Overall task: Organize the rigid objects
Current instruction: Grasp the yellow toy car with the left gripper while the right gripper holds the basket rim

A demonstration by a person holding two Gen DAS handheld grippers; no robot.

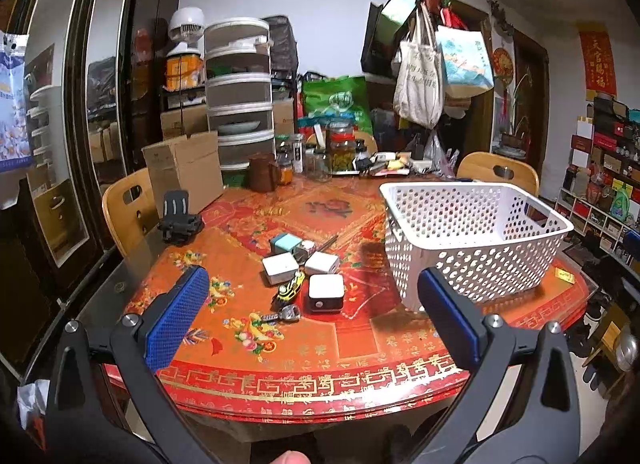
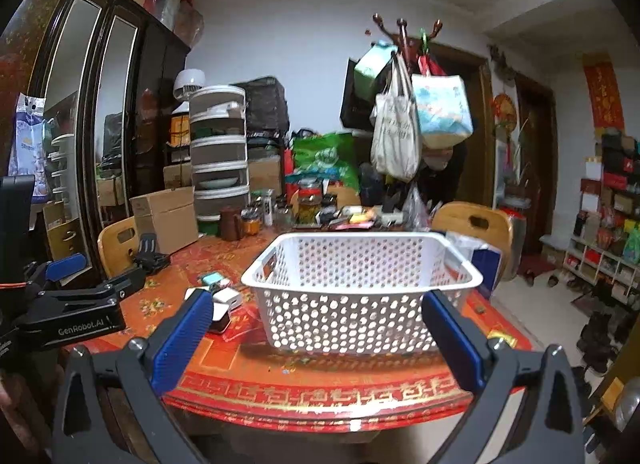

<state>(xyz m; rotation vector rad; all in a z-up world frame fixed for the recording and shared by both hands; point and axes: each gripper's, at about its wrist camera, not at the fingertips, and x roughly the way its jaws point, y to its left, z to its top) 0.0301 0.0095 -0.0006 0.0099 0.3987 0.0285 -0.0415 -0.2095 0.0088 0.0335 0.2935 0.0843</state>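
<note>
Chargers, a toy car and a key lie clustered on the tabletop beside the empty white basket; nothing is sorted yet. Left gripper and right gripper are held wide apart, empty.

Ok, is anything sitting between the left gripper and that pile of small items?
Nothing visible. The left gripper is open, and only bare tablecloth lies before the key and black-and-white box. The basket stands off to the right.
</note>
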